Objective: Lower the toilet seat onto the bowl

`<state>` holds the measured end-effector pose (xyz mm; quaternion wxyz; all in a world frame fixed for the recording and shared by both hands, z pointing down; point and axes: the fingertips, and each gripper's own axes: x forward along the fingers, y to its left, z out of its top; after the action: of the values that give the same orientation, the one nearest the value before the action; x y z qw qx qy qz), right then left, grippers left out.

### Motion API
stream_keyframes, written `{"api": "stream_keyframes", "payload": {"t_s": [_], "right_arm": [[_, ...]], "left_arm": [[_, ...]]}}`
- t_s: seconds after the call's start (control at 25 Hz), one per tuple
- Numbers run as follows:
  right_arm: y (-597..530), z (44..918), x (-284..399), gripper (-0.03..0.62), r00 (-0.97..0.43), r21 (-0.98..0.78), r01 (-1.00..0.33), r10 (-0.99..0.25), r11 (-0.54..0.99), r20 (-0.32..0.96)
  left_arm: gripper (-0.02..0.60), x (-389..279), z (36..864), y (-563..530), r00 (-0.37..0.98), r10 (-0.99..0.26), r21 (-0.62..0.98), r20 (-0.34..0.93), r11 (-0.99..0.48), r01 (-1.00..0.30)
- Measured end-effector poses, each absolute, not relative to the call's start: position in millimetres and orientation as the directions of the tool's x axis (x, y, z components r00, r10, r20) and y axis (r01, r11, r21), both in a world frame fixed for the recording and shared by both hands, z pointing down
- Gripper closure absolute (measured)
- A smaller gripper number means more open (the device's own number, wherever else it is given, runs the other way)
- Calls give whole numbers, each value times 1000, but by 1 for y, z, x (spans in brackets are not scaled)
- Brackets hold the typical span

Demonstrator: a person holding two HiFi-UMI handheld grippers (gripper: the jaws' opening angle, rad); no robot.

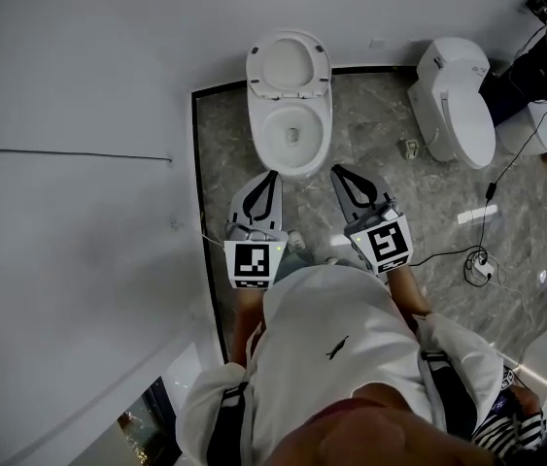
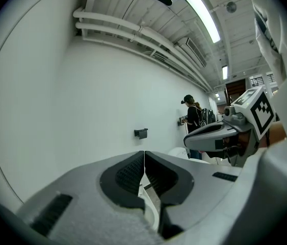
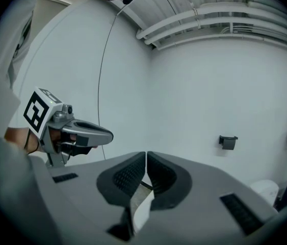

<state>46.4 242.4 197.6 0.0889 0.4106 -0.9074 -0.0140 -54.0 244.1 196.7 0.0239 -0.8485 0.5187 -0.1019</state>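
Head view first: the left gripper and right gripper sit side by side, both pointing at the toilet. The bowl is open, its front rim just ahead of both tips and between them. The toilet seat stands upright beyond the bowl, against the wall, well ahead of either gripper and touched by neither. Off to the right gripper's outer side there's a second toilet, and a cable trails over the marble floor near it.

Over to the left gripper view: jaws pressed together, pads meeting along a thin seam, nothing caught in them. A sliver of white porcelain shows below the tips. The right gripper hangs just beside it, level with it. Far ahead on the white wall, a small dark holder; further along, a person stands by that wall under a ceiling light.

Right gripper view now: jaws closed tight here too, empty. The left gripper floats just off to its side, and white pipes run overhead
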Motion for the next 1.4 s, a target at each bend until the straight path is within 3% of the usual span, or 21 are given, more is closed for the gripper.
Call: {"api": "stream_keyframes", "payload": {"t_s": [0.68, 1.4], "right_arm": [[197, 212, 0, 563, -579, 126, -787, -793, 605, 191], [100, 237, 14, 563, -601, 79, -776, -772, 625, 205]], "left_arm": [[554, -101, 208, 190, 505, -852, -118, 137, -520, -846], [554, -76, 232, 87, 543, -820, -119, 180, -566, -816]]}}
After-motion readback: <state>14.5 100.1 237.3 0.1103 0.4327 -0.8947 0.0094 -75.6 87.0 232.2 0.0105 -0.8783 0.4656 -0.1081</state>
